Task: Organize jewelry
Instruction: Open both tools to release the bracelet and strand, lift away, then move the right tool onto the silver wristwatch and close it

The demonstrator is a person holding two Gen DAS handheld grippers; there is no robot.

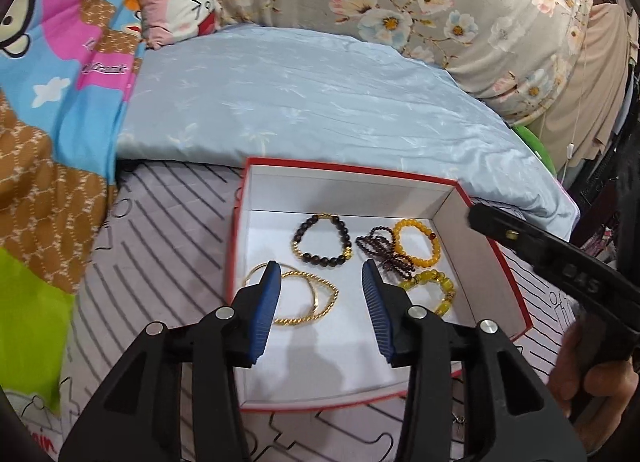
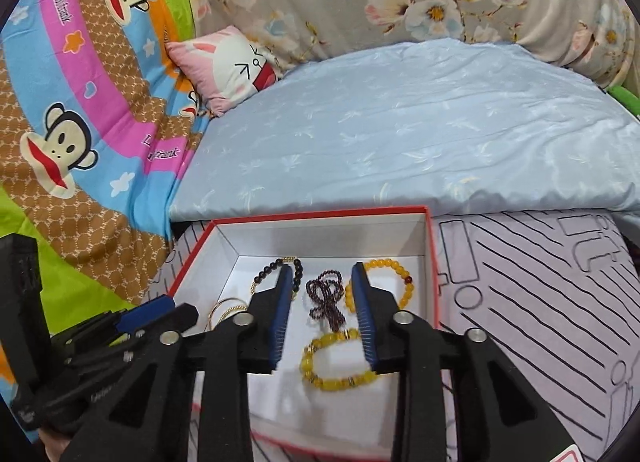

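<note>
Both grippers hang over the red-edged box [image 1: 496, 250] with their blue pads apart and nothing between them: the left gripper [image 1: 320, 282] above the gold bangles [image 1: 308, 298], the right gripper [image 2: 320, 286] above the dark red bead string [image 2: 326, 296]. The left pad hides part of the bangles, and the right gripper's pads cover parts of the black bead bracelet [image 2: 276, 268], the orange bead bracelet [image 2: 394, 274] and the yellow bead bracelet [image 2: 332, 362]. The box's near wall is hidden behind the gripper arms.
</note>
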